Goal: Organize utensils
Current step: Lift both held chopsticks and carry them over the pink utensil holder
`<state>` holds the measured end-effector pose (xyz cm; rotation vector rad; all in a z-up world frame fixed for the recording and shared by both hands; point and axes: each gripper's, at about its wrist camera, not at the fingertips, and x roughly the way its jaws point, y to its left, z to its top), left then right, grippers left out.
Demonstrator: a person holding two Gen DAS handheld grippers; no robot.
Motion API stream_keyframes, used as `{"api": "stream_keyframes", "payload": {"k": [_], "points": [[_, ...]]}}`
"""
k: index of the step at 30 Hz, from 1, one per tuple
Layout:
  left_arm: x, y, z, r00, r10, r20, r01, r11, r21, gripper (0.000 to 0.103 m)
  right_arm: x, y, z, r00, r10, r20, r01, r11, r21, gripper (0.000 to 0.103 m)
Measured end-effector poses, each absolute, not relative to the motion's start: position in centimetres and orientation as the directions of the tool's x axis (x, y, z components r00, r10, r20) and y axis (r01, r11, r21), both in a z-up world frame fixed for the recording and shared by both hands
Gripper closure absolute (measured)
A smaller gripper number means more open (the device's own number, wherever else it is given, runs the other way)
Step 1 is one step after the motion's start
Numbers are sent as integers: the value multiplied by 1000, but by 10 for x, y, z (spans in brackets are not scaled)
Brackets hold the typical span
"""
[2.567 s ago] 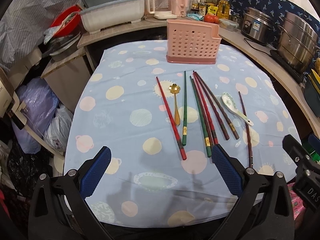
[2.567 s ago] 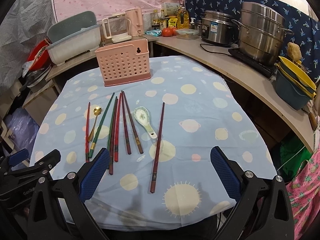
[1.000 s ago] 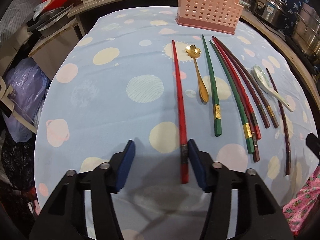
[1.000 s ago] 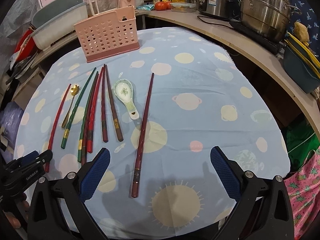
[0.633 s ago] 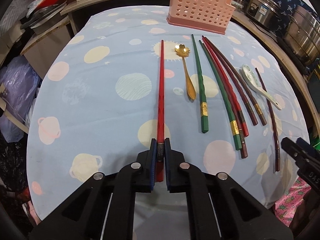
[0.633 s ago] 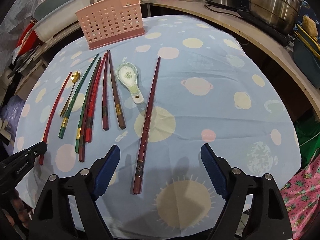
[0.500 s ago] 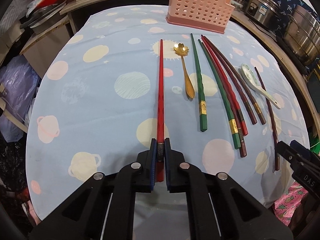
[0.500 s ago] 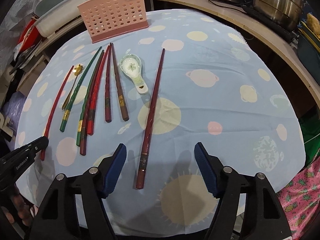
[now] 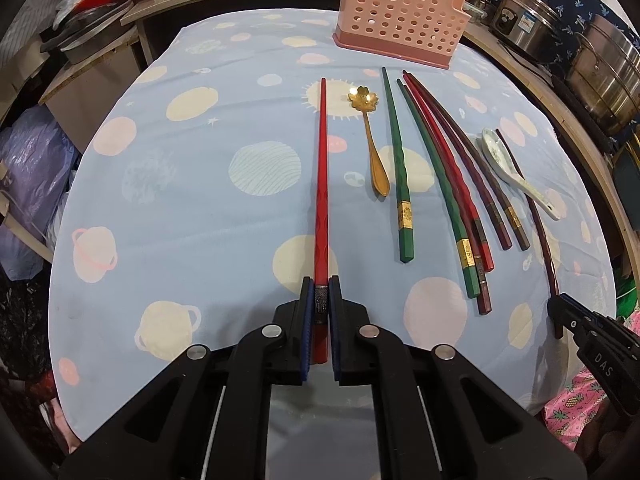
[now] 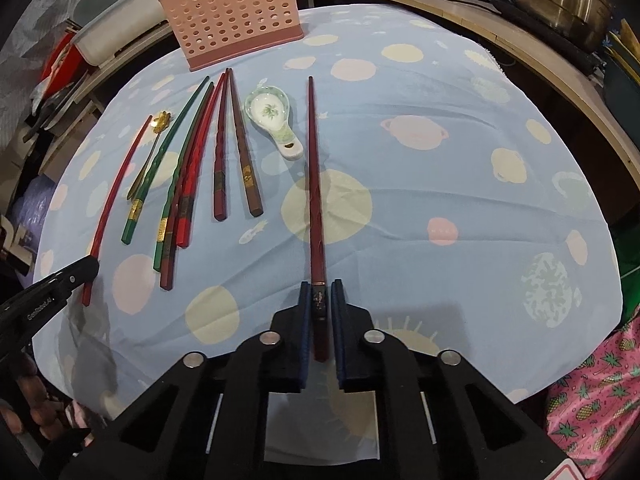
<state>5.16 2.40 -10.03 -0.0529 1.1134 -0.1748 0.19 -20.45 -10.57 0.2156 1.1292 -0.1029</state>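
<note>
The left gripper [image 9: 320, 300] is pinching the thick near end of a bright red chopstick [image 9: 322, 184], its blue-padded fingers [image 9: 306, 320] pressed against both sides of the stick, which is lying flat on the desk [image 9: 180, 208] and pointing away toward the far edge. The right gripper [image 10: 320, 304] is doing the same with a dark maroon chopstick [image 10: 314, 176]: its fingers [image 10: 305, 320] are closed on the decorated butt end, and the stick is lying straight out ahead on the blue planet-print cloth.

Between those two held sticks the other utensils are lying in a loose row. Just beside the red chopstick is a gold spoon [image 9: 370, 140] with a flower-shaped bowl, then a green chopstick [image 9: 398, 168] with a gold band. Next is a tight bundle where a second green chopstick [image 9: 440, 188] is touching a red one [image 9: 448, 172] and a dark one. Two brown chopsticks [image 10: 242, 148] are lying a little apart from that bundle. A white ceramic soup spoon [image 10: 272, 118] with a green pattern is lying bowl up, just beside the maroon chopstick.

At the far edge of the desk a pink perforated utensil holder [image 10: 236, 12] is standing upright, well apart from both grippers. Steel pots [image 9: 604, 76] are sitting on the counter curving round to the right.
</note>
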Motion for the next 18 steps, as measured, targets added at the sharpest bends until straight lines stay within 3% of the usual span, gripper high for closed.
{"api": "stream_keyframes", "payload": {"k": [9, 18], "points": [[46, 29, -88, 447, -194, -873, 113, 981, -160, 96, -1, -214, -86, 482, 32, -875, 202, 968, 146, 96], [41, 36, -40, 530, -224, -818, 125, 975, -186, 96, 0, -224, -39, 586, 34, -810, 197, 963, 183, 96]]}}
